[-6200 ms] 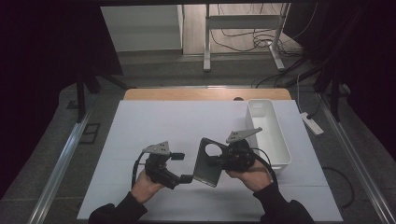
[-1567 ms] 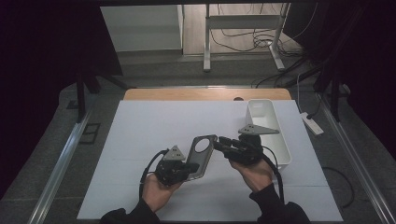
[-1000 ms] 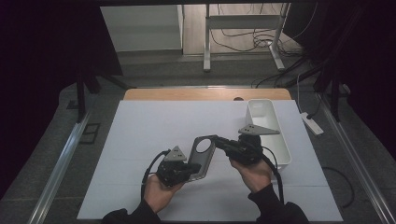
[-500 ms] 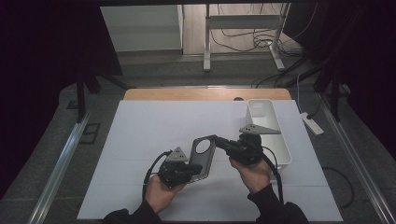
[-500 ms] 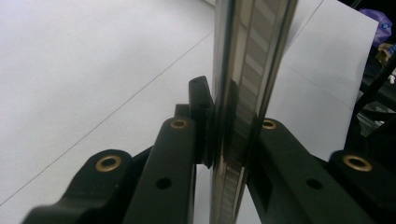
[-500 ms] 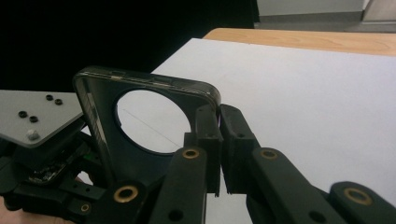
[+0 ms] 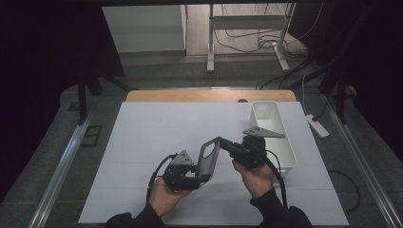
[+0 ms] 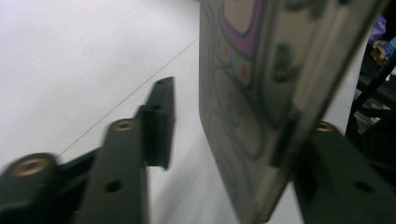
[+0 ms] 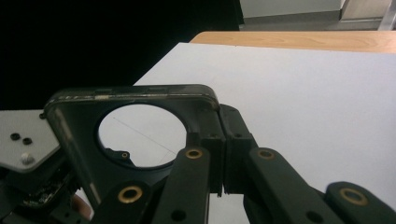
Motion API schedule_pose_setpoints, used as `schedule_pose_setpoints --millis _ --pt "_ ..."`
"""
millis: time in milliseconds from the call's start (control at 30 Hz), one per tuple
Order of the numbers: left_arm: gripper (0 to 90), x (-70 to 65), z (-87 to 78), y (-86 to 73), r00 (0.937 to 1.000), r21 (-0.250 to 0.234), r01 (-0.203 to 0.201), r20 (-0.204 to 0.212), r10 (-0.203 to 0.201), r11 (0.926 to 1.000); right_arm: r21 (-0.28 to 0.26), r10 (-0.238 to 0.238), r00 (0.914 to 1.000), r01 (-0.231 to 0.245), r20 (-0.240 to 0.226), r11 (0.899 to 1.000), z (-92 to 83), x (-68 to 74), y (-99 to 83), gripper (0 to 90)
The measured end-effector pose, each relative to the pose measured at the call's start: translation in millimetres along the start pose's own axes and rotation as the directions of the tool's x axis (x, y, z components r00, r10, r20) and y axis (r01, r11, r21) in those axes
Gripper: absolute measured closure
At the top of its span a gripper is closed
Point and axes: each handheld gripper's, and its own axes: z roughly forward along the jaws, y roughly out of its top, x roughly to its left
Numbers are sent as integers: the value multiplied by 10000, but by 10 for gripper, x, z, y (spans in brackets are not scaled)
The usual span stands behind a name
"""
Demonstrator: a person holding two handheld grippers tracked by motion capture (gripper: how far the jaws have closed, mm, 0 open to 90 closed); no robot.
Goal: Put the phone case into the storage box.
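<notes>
A dark phone case (image 7: 207, 159) with a round camera hole stands tilted on edge above the white table cover, between both grippers. My right gripper (image 7: 227, 146) is shut on its upper corner; in the right gripper view the pads (image 9: 205, 140) pinch the case rim (image 9: 140, 91). My left gripper (image 7: 195, 178) sits at the case's lower end. Its jaws have just been opening. In the left gripper view the case's printed cartoon back (image 8: 261, 93) stands between them, with the left finger (image 8: 159, 116) clear of it.
A white rectangular bin (image 7: 278, 137) stands at the table's right, just behind my right hand. The white table cover (image 7: 157, 123) reaches back to a wooden edge (image 7: 190, 96). A power strip (image 7: 316, 126) lies on the floor to the right.
Since the oldest frame the case has been lifted from lying nearly flat to standing tilted, and both hands have shifted. Over the last second the hands have stayed in place.
</notes>
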Motion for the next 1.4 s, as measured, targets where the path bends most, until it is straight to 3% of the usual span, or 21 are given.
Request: schedule_pose_setpoints --millis 133,500,933,1400 --pt "301 -14 21 2 10000 33 -88 23 88 10000 -30 25 10000 -25 17 10000 -3 -5 0 890" --pt "35 -34 32 3 9994 192 -333 -18 334 9993 -65 -97 9998 98 184 9999 -6 -4 -1 889" --pt "0 29 -81 -30 9985 144 -505 215 502 9986 -184 -837 9922 858 922 9961 -94 -36 32 889" --pt "0 133 -281 -155 9995 -216 -260 176 264 9994 -407 -1286 9822 1353 1371 9900 -209 -109 117 888"
